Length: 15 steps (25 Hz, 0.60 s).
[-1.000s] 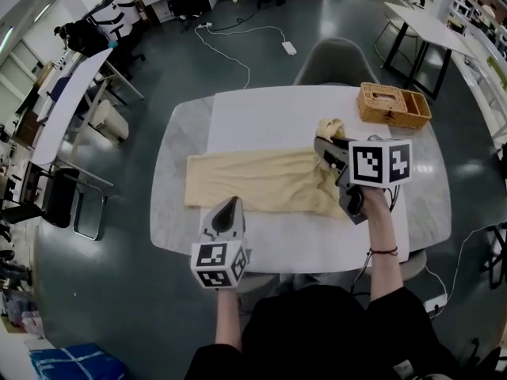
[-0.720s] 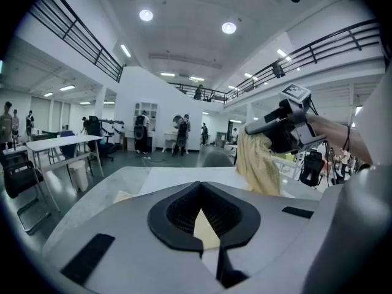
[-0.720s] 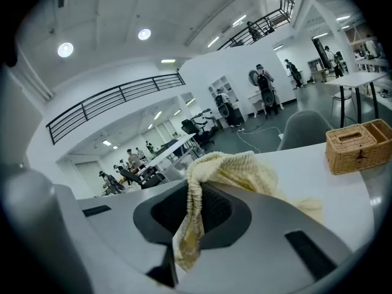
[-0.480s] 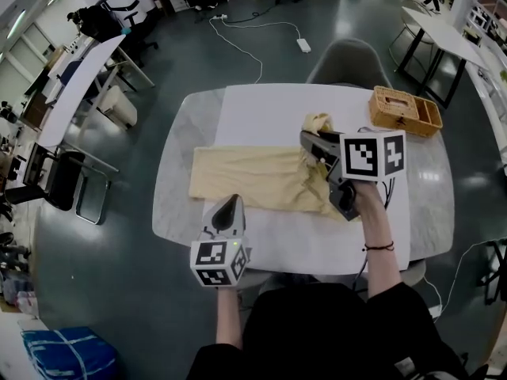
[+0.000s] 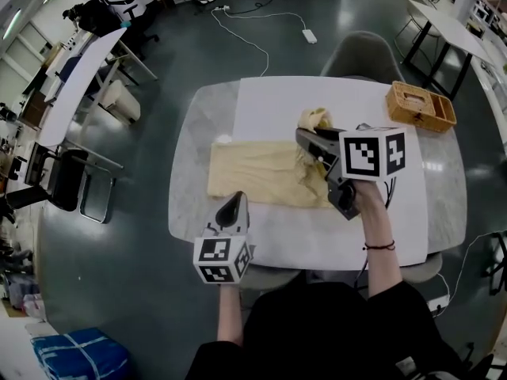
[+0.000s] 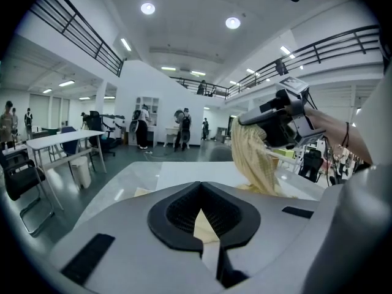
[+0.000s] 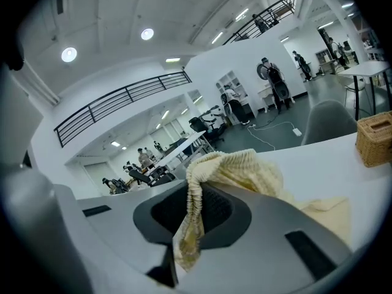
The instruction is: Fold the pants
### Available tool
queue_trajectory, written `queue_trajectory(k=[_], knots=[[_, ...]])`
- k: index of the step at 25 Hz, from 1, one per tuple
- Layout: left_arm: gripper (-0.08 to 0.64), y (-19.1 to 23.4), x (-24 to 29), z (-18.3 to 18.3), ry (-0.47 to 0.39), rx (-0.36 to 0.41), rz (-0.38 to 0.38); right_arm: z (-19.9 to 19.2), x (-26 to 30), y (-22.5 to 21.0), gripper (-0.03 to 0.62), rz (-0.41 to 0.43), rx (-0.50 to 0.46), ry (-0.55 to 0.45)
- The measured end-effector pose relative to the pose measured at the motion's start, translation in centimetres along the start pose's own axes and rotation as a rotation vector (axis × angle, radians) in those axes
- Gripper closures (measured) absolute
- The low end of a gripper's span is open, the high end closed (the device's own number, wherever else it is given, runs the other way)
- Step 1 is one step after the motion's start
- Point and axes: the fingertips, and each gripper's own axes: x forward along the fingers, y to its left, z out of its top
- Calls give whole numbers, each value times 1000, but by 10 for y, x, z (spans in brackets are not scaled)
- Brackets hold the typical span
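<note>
Pale yellow pants (image 5: pixel 253 172) lie flat across the white table (image 5: pixel 277 236). My right gripper (image 5: pixel 305 139) is shut on their bunched elastic waistband, which it holds lifted above the right part of the pants. In the right gripper view the waistband (image 7: pixel 239 164) drapes over the right gripper (image 7: pixel 184 225) and hangs down between its jaws. In the left gripper view the raised cloth (image 6: pixel 254 158) hangs from the right gripper. My left gripper (image 5: pixel 236 199) hovers at the pants' near edge with its jaws together. In its own view the left gripper (image 6: pixel 201 225) shows only a sliver of cloth through its notch.
A wicker basket (image 5: pixel 420 105) stands at the table's far right corner and also shows as a basket (image 7: pixel 375 139) in the right gripper view. A grey chair (image 5: pixel 360 54) is pushed in at the far side. Cables (image 5: pixel 261 30) lie on the dark floor beyond.
My right gripper has carried the lifted waistband leftward over the flat part of the pants. My left gripper has drifted left along the near edge. The head view has shifted too.
</note>
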Motion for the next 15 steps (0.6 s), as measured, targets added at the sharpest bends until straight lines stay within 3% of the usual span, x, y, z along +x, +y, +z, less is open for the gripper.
queue_trajectory(k=[7,15], knots=[[546,44,-3,-3,14,3,-35,-3,49,28,551,0,6,2],[546,84,0,-15,35,-12,-59,-34,117,36,551,-37,-9,99]])
